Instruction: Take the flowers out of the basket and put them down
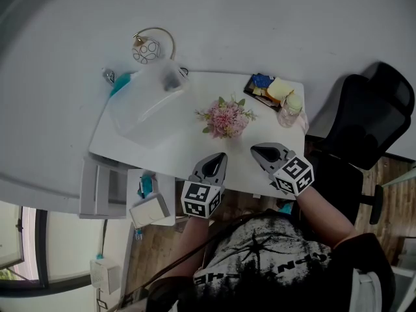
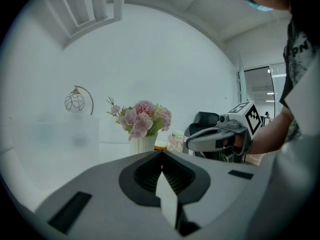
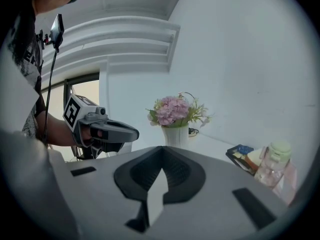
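Head view: flowers [image 1: 225, 119] stand upright in white pot [image 3: 176, 134] mid-desk [image 1: 175, 148], just ahead of both grippers. Left gripper [image 1: 220, 158] & right gripper [image 1: 259, 151] closed, empty. Risk: pulling stems w/o steadying pot could tip it.

We see a white table [image 1: 185, 158] set against a plain white wall [image 1: 247, 18]. A black chair [image 1: 374, 112] stands at its right end, and a pale unit [image 1: 97, 187] sits by its left end. The floor [image 1: 166, 249] is brown wood. A window [image 1: 23, 236] at the lower left lets in daylight. Stepped white moulding [image 3: 135, 39] runs along the ceiling. Light over the table is soft and even.
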{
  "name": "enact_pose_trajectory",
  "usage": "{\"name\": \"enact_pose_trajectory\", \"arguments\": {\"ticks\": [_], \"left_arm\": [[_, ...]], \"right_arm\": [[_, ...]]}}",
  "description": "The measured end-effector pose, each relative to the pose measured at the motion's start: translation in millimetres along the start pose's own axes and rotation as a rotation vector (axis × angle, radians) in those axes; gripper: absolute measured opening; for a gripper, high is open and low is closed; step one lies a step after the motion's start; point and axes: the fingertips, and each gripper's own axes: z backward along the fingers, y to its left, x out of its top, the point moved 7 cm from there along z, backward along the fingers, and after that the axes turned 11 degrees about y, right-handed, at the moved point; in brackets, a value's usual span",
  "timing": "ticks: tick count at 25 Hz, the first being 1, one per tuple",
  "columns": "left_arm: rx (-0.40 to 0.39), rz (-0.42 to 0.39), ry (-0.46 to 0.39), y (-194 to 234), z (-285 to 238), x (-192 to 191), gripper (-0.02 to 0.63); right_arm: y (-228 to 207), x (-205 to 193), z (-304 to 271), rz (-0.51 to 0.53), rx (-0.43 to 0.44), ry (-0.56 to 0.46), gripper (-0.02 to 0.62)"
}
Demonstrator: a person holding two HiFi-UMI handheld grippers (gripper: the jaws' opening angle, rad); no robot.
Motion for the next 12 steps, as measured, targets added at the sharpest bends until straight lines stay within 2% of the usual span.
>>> {"name": "enact_pose_trajectory", "arguments": {"ticks": [12], "left_arm": [[-0.028, -0.005, 0.022, -5.9, -10.1, -6.0, 0.011]], "right_arm": [[4.6, -1.8, -4.4, 0.014, 0.011, 0.009, 0.015]]}}
